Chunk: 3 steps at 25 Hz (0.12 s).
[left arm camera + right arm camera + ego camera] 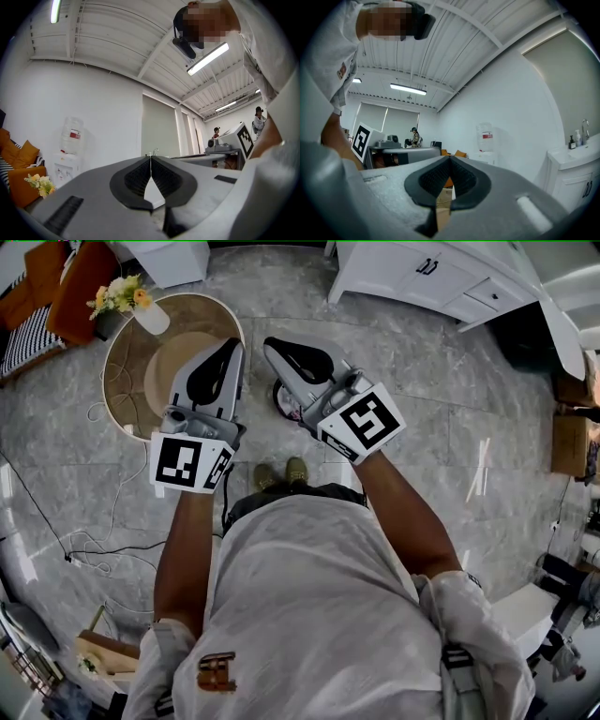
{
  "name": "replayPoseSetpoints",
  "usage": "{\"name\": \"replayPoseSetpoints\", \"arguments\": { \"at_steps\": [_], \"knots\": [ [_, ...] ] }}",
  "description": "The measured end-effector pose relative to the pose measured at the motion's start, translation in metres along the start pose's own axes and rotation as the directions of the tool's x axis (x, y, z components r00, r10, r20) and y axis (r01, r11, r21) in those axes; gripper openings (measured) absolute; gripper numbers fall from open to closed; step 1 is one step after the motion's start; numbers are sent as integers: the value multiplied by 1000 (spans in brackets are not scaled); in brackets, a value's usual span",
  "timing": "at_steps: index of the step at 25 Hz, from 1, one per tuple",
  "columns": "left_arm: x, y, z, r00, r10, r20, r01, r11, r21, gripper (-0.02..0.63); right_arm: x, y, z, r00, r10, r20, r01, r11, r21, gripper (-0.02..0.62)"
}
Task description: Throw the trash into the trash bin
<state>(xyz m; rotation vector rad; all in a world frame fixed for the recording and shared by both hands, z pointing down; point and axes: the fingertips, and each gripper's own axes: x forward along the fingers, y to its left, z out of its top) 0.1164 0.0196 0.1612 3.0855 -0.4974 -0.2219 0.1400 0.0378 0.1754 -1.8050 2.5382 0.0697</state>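
Jaws together; left gripper (234,345) over table (131,357) rim; marble floor (422,362) ahead.

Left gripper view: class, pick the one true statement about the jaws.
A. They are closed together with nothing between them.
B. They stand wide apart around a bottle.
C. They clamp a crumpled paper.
A: the left gripper shows its dark pads meeting tip to tip, with nothing held between them.

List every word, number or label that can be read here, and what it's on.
No text is readable.
Water bottle: red label, too small to read.
Two marker cubes: black-and-white square patterns, no letters.
Shirt: orange mark, too blurred to read.
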Motion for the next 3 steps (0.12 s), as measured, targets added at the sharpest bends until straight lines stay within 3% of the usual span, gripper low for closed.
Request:
{"name": "replayPoseSetpoints", "arguments": {
  "at_steps": [3],
  "knots": [
    [1,-2,0,1000,6,1,-6,1000,-3,2,-3,-2,1,1000,-3,2,3,1000,-1,-2]
  ]
}}
